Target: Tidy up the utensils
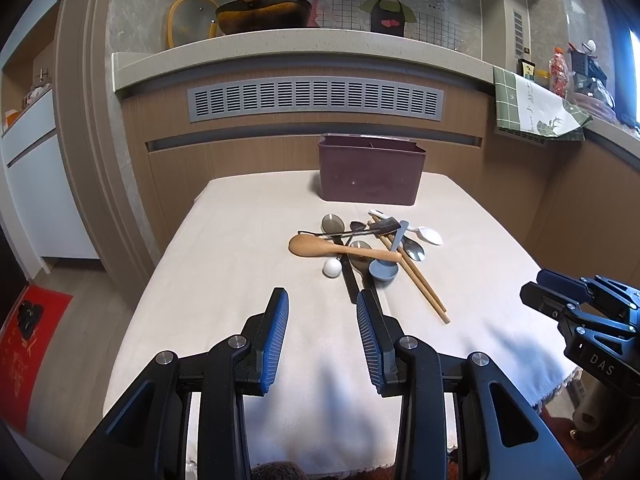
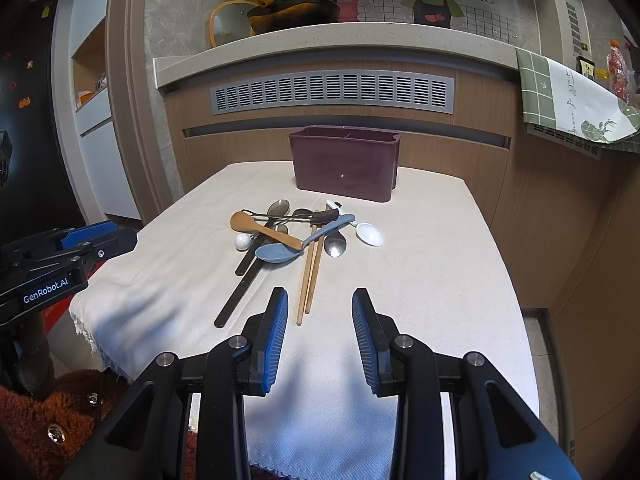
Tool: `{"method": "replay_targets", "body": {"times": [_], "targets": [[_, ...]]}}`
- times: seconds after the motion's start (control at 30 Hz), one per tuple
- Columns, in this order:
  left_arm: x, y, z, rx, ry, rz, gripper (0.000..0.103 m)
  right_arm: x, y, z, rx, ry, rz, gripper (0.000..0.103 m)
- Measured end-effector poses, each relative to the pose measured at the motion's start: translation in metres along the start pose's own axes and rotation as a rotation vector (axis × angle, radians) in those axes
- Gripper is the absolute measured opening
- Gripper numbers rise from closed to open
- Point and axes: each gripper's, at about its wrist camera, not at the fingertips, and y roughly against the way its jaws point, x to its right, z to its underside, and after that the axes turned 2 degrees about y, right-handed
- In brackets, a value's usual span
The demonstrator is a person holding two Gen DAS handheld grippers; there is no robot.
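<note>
the left gripper [image 1: 322, 300] is held released above the near part of the cloth-covered counter [image 1: 224, 280], nothing between its pads. ahead of it, a heap of utensils is seen mid-counter: a wooden spoon [image 1: 320, 249], a blue spoon [image 1: 383, 270], chopsticks [image 1: 420, 280], a white spoon [image 1: 428, 235]. behind the heap a maroon holder [image 1: 370, 174] is set. the right gripper [image 2: 320, 300] is likewise held released and empty.

Two wrist views, shared table [image 1: 240, 280]
</note>
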Motion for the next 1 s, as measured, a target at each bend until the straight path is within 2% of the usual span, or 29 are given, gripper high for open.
{"method": "replay_targets", "body": {"times": [0.5, 1.0], "targets": [[0.005, 0.004, 0.011, -0.009, 0.003, 0.004, 0.037, 0.002, -0.005, 0.002, -0.013, -0.016, 0.002, 0.032], [-0.003, 0.000, 0.002, -0.024, 0.009, 0.012, 0.037, 0.003, -0.005, 0.002, -0.018, -0.021, 0.003, 0.032]]}}
